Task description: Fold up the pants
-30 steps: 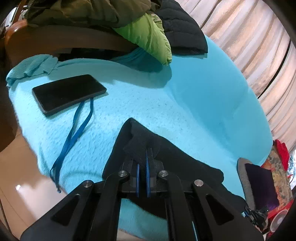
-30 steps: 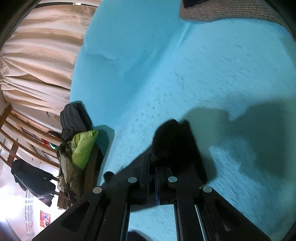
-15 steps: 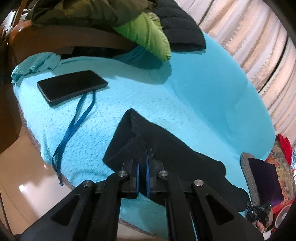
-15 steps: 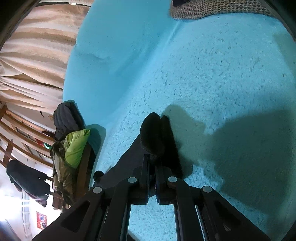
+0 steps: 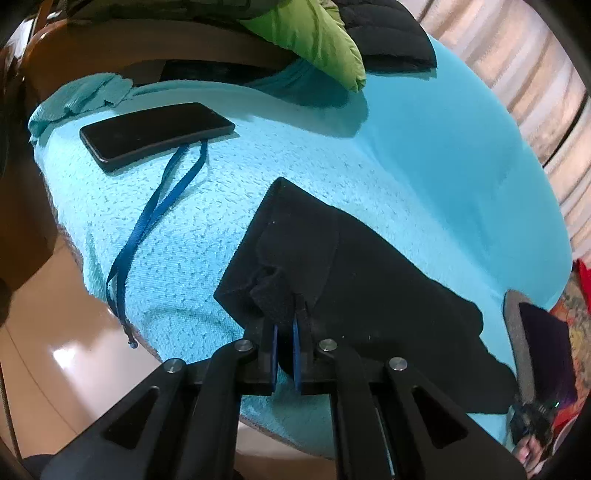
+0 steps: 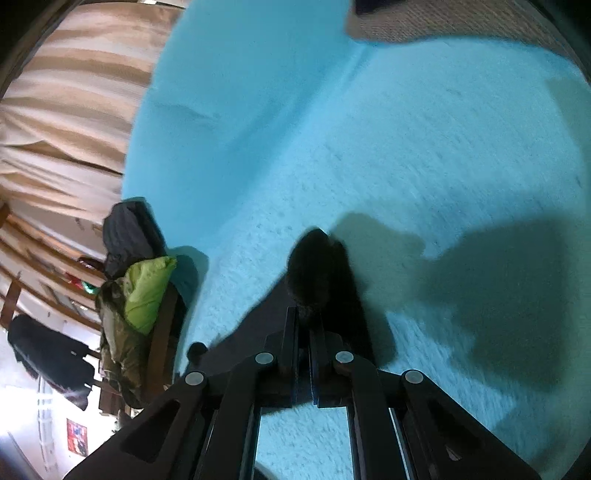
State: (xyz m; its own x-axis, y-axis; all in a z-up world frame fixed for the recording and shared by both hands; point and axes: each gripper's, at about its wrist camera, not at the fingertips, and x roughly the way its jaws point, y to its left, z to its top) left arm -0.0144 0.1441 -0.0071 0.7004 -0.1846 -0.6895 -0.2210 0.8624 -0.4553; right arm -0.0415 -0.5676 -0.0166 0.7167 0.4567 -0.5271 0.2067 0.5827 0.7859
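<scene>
On the turquoise blanket (image 5: pixel 280 155), a nubbly, terry-like cover spread over a rounded seat, lie the black pants (image 5: pixel 369 266), a soft matte knit with a ribbed edge along their near-left side. They sit near the blanket's front edge, to the right of the phone (image 5: pixel 155 131), a flat glossy black slab lying further back and to the left. A blue woven lanyard (image 5: pixel 147 229) runs from the phone down to the blanket's edge and hangs over it.

The left gripper (image 5: pixel 284 321) has its blue-padded jaws almost together, pinching a bunched fold of the pants at their near edge; the cloth puckers upward just ahead of the pads. The right gripper (image 6: pixel 303 325) is likewise nearly closed, with a rounded dark lump of the pants (image 6: pixel 317 273) standing up between and ahead of its jaws, casting a broad shadow on the blanket to its right.

Only the left wrist view shows the phone, the lanyard, the glossy tan floor (image 5: pixel 48 354) below the blanket's edge, and the full flattened outline of the pants stretching away to the right. Only the right wrist view shows a woven brown mat (image 6: pixel 443 18) at the blanket's far end and a dark coat (image 6: pixel 48 358) hanging in the room to the left. Both views show the lime-green puffy jacket (image 5: pixel 314 33) heaped beyond the phone and the pleated beige curtains (image 6: pixel 66 110) behind the blanket.
</scene>
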